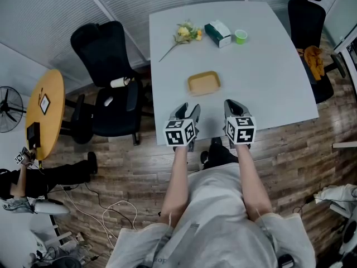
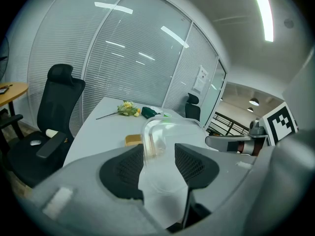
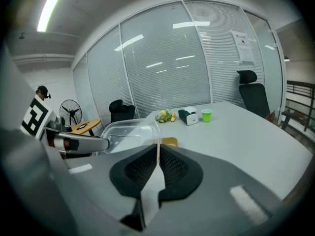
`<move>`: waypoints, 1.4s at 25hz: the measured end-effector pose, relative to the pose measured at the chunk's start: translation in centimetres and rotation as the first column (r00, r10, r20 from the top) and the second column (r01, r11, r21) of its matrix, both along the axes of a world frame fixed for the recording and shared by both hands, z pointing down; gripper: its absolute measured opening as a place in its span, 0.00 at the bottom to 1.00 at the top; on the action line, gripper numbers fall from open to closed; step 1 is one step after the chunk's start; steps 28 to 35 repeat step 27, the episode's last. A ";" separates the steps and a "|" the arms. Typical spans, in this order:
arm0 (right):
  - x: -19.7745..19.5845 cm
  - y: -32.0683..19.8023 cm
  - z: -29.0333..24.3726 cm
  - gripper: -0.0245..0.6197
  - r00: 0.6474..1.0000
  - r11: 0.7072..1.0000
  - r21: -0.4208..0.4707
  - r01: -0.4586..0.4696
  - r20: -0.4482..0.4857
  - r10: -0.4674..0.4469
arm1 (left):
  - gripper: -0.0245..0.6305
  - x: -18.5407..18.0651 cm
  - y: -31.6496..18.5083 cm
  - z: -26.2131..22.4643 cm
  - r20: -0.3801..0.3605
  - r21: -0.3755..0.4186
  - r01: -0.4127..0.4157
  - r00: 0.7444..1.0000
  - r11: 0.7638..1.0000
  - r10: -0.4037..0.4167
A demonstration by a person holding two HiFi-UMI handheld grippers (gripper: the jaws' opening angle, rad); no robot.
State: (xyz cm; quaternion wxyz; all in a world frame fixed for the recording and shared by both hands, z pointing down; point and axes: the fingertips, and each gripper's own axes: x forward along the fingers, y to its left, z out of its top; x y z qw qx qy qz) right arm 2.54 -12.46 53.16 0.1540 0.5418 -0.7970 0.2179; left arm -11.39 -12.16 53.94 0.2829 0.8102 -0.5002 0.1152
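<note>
A clear plastic container (image 3: 128, 132) hangs in the air between both grippers, over the near edge of the white table (image 1: 268, 77). My right gripper (image 3: 157, 156) is shut on its thin rim; in the head view it (image 1: 234, 109) sits right of centre. My left gripper (image 2: 158, 154) is open, with the clear container (image 2: 165, 136) lying between its spread pads. In the head view the left gripper (image 1: 187, 115) is level with the right one. A shallow yellow tray (image 1: 203, 83) lies on the table just beyond both.
At the table's far side lie a flower sprig (image 1: 187, 33), a green tissue box (image 1: 217, 34) and a green cup (image 1: 241, 36). A black office chair (image 1: 111, 88) stands left, another (image 1: 307, 21) far right. A round wooden table (image 1: 44, 110) and fan (image 1: 8, 108) are at the left.
</note>
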 end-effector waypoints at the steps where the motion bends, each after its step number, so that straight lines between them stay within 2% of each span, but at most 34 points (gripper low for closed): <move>1: 0.0 0.0 0.0 0.07 1.000 1.000 0.001 0.001 0.000 -0.001 | 0.33 0.0 0.1 0.0 0.000 0.001 0.000 1.000 1.000 0.000; 35: -0.2 -0.2 -0.1 0.07 1.000 1.000 0.008 0.006 -0.017 -0.006 | 0.33 -0.1 0.1 0.2 -0.002 -0.009 -0.013 1.000 1.000 0.013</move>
